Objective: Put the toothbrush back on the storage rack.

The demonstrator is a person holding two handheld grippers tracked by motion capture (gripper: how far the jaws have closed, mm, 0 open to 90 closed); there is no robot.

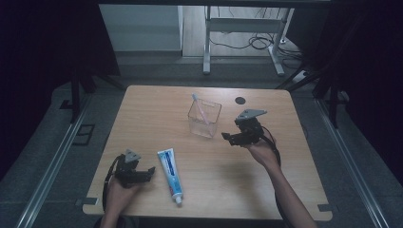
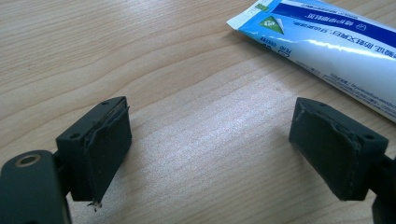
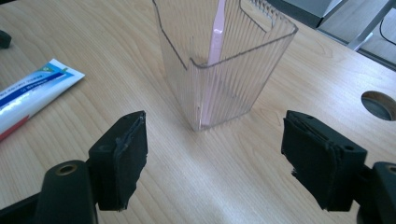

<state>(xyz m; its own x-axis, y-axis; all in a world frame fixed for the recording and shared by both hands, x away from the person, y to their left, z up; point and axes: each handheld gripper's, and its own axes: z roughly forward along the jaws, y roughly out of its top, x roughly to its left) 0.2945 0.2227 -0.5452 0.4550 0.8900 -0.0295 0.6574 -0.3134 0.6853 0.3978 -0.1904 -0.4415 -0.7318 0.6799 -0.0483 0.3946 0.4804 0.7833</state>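
A clear ribbed plastic cup (image 1: 205, 118) stands upright at the table's middle, with a pink toothbrush (image 1: 201, 109) leaning inside it; both show close up in the right gripper view, cup (image 3: 224, 70), toothbrush (image 3: 215, 37). A blue-and-white toothpaste tube (image 1: 170, 174) lies flat near the front left, cap toward me; its crimped end shows in the left gripper view (image 2: 322, 42). My left gripper (image 1: 151, 172) stands open just left of the tube, nothing between its jaws (image 2: 210, 154). My right gripper (image 1: 225, 137) is open, right of the cup, aimed at it (image 3: 212, 158).
The wooden table (image 1: 142, 114) has a round cable hole (image 1: 240, 100) at the back right. Beyond it stand a grey table frame (image 1: 207, 42) and loose cables (image 1: 259, 42) on the floor. Dark curtains close both sides.
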